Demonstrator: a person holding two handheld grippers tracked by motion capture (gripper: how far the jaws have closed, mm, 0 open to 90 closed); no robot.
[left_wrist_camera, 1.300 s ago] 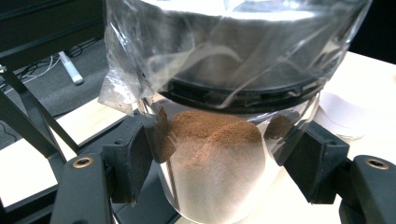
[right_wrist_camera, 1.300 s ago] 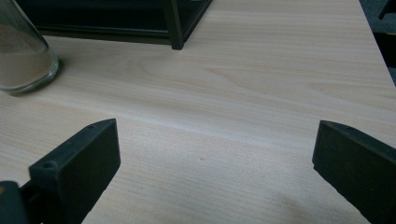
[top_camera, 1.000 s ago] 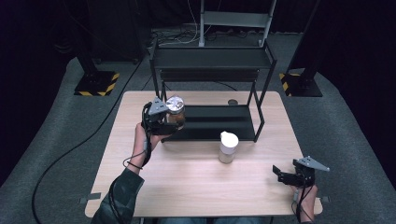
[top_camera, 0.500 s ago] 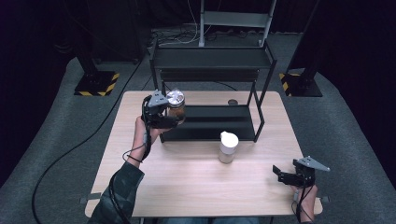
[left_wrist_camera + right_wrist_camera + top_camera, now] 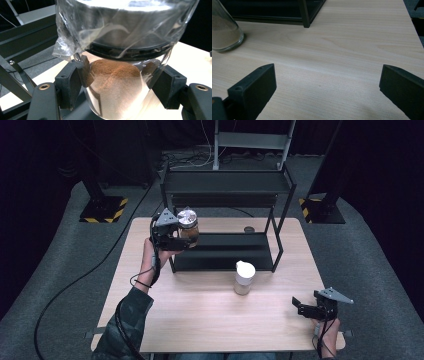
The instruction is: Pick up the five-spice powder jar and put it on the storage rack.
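The glass jar of brown powder (image 5: 188, 227), pinched by the left gripper (image 5: 181, 239), has been raised slightly since a second ago, at the shelf rack's (image 5: 225, 251) left end, likely for shelving. The right gripper (image 5: 306, 306) rests spread, lower right.

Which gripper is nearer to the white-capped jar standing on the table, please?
Right. The right gripper, jaws open, rests at the table's near right corner, beside the white-capped jar. The left gripper is up at the shelf's left end, clamping a brown-powder jar.
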